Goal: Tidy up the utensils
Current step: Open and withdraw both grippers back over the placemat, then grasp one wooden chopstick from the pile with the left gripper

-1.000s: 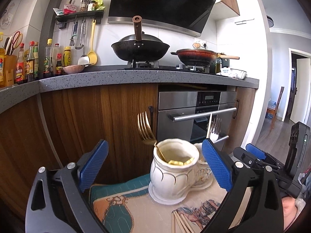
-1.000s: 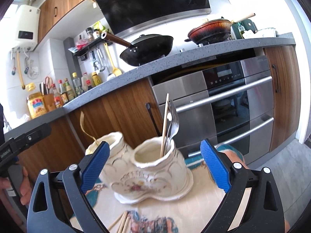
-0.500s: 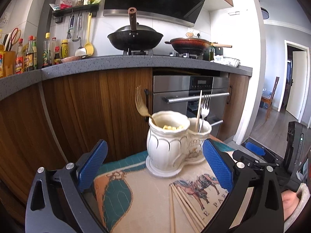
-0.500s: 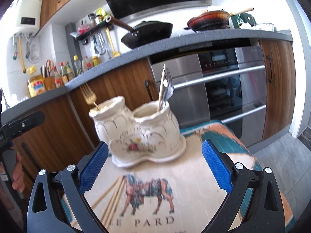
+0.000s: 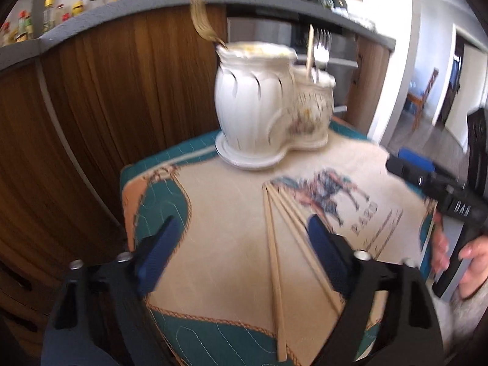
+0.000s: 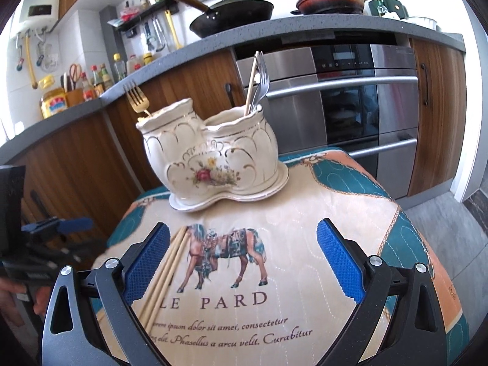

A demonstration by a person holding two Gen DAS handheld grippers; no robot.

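A bunch of wooden chopsticks point(image 5: 276, 262) lies flat on a cloth point(image 6: 305, 238) with a horse picture point(image 6: 224, 251) and printed words on it. The sticks fan out a little, and in the left view their far tips lie near the horse.

Further back on the cloth stands a white holder point(image 6: 213, 155) with two cups joined together and a flower painted on the front. In the right view a gold fork point(image 6: 137, 99) sticks up from the left cup. A silver fork point(image 6: 262, 80) and one more chopstick point(image 6: 251, 87) stand in the right cup.

The left gripper point(image 5: 241, 247) hangs over the cloth and its jaws are closing. The chopsticks lie between its blue pads point(image 5: 158, 250), close to the right pad, but the pads do not press on them. This picture is blurry.

The right gripper point(image 6: 242, 262) is wide open over the horse picture and holds nothing. The chopsticks lie just beside its left pad.

A hand point(image 5: 471, 259) holds the right gripper at the edge of the left view.

Behind the cloth is a wooden cabinet point(image 6: 76, 164) under a grey counter point(image 6: 183, 48), with a silver oven point(image 6: 350, 91). A black wok point(image 6: 235, 15) and a red pan point(image 6: 332, 0) sit on top.
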